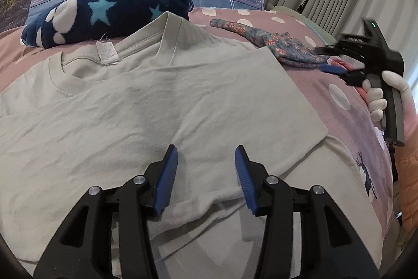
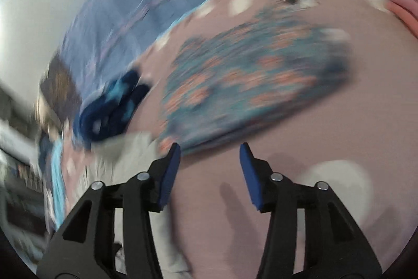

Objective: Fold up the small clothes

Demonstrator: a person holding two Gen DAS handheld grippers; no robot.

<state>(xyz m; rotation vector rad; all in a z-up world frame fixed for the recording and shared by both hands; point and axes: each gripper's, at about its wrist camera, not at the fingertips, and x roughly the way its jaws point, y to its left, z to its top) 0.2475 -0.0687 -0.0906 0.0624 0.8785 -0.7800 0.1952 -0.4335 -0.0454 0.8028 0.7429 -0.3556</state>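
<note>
Left wrist view: left gripper (image 1: pixel 206 156) hangs over the beige T-shirt (image 1: pixel 146 101), jaws apart, nothing clamped. Shirt lies on the dotted bedspread (image 1: pixel 347 106) w/ one side folded across, prob. to narrow it. Right gripper (image 1: pixel 337 69) sits off by the floral garment (image 1: pixel 282 44).

Right wrist view, blurred: right gripper (image 2: pixel 210 157) released, empty, above bedspread (image 2: pixel 300 122), near floral garment (image 2: pixel 250 75), likely next.

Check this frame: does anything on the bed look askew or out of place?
Only the floral garment lies crumpled beyond the T-shirt's corner, not yet folded. The T-shirt's folded-over panel sits slanted and its neck label shows. Nothing looks spilled or damaged.
</note>
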